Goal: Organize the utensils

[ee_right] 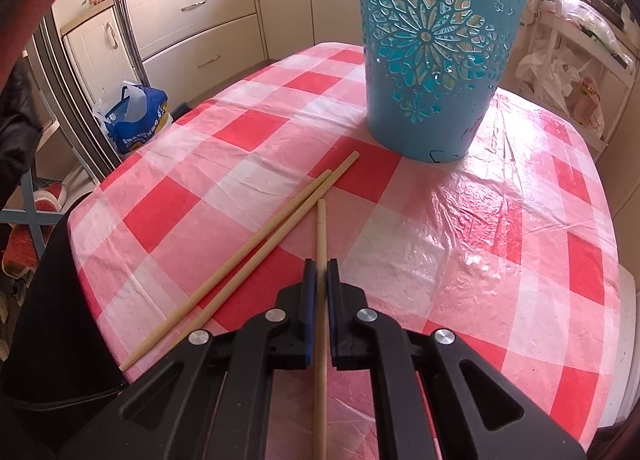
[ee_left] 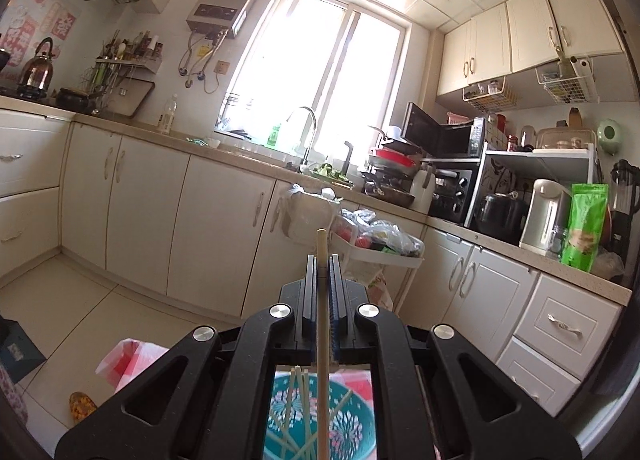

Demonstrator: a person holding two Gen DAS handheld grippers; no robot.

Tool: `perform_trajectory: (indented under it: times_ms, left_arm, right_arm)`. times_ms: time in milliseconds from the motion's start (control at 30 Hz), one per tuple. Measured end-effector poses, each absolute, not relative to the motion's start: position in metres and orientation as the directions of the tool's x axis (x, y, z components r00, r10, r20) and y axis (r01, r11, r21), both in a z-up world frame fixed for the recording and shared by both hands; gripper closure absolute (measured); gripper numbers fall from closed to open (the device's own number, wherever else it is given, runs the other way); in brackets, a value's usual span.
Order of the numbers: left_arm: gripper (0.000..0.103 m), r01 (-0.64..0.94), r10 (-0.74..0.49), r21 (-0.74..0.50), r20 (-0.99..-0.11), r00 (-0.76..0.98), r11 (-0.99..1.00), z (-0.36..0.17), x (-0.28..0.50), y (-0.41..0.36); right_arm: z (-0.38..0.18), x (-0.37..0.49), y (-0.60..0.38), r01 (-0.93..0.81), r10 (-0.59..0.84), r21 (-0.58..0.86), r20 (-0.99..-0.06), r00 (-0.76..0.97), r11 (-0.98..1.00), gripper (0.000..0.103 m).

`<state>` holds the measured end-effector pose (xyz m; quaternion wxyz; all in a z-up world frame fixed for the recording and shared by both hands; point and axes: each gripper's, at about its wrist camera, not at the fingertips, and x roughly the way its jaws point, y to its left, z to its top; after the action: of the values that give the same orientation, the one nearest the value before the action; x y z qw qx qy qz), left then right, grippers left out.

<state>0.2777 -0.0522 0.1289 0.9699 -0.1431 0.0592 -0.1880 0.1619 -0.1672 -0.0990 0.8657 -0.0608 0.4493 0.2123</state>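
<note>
My left gripper (ee_left: 322, 260) is shut on a wooden chopstick (ee_left: 321, 248) and holds it upright, high over the teal perforated basket (ee_left: 352, 424), which holds several chopsticks and shows below between the gripper arms. In the right wrist view the same teal basket (ee_right: 436, 52) stands upright on the red-and-white checked tablecloth (ee_right: 440, 244). My right gripper (ee_right: 321, 266) is shut on another chopstick (ee_right: 321, 228) just above the cloth. Two more chopsticks (ee_right: 256, 256) lie side by side on the cloth to its left.
White kitchen cabinets (ee_left: 216, 212) and a counter with a sink and faucet (ee_left: 308, 132) run along the far wall. A trolley with bagged food (ee_left: 380, 240) stands ahead. A blue bag (ee_right: 136, 120) sits on the floor left of the table.
</note>
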Motion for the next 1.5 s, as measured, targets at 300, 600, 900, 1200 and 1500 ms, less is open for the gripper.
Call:
perform_trajectory:
  times_ms: [300,600,900,1200,1500]
  left_arm:
    - [0.098,0.252,-0.261,-0.329,0.019,0.965,0.91,0.127,0.329,-0.076]
    - [0.098,0.219,-0.26,-0.329,-0.084,0.962,0.919,0.09,0.347,-0.086]
    - [0.097,0.25,-0.302,-0.261,-0.183,0.936,0.932,0.076,0.333,-0.079]
    - [0.061,0.234,-0.292,-0.243,-0.243,0.925,0.942,0.062,0.284,-0.036]
    - [0.06,0.153,-0.26,-0.278,-0.406,0.876,0.948,-0.009,0.229,0.02]
  right_arm:
    - [-0.1,0.165,-0.167,-0.428,0.331,0.103,-0.798,0.504,0.898,0.097]
    - [-0.1,0.164,-0.165,-0.434,0.334,0.102,-0.797,0.503,0.895,0.094]
    - [-0.101,0.157,-0.152,-0.477,0.349,0.082,-0.79,0.503,0.875,0.065]
    - [-0.099,0.157,-0.164,-0.442,0.355,0.123,-0.794,0.493,0.888,0.065]
    - [-0.099,0.169,-0.159,-0.448,0.3,0.057,-0.817,0.493,0.892,0.067]
